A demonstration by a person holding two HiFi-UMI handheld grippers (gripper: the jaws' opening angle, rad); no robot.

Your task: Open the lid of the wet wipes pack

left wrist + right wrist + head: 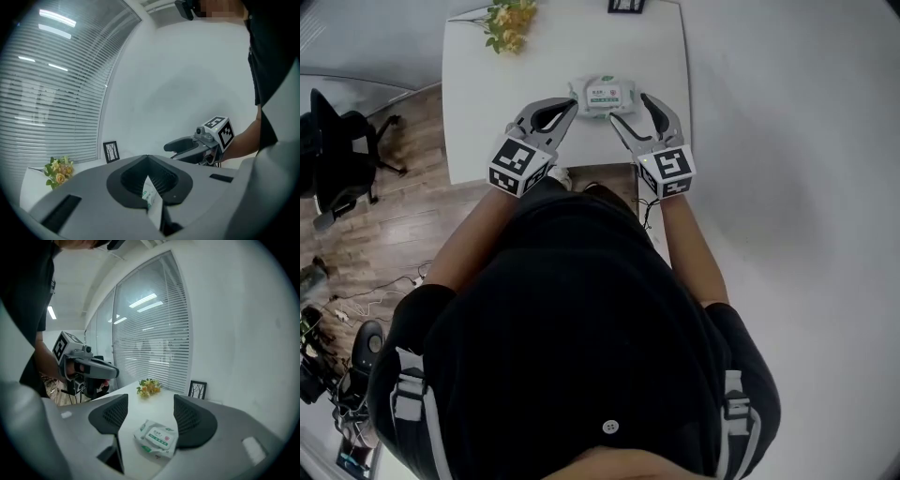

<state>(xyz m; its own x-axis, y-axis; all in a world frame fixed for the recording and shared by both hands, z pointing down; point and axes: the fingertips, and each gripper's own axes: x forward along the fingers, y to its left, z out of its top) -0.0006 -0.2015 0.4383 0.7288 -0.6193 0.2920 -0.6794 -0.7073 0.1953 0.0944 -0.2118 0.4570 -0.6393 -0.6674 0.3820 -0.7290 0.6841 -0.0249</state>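
The wet wipes pack (602, 97) lies flat on the white table (487, 103), white with green print and a white lid on top. My left gripper (573, 104) meets its left end. In the left gripper view the jaws (151, 187) are shut on a thin edge of the pack (152, 198). My right gripper (630, 108) stands open just right of the pack. In the right gripper view the pack (157, 438) lies between and beyond the spread jaws (150, 412), untouched. Its lid looks closed.
A bunch of yellow flowers (511, 23) lies at the table's far left, and a small picture frame (625, 6) stands at the far edge. A black office chair (337, 150) sits on the wood floor to the left. The table's near edge runs under my grippers.
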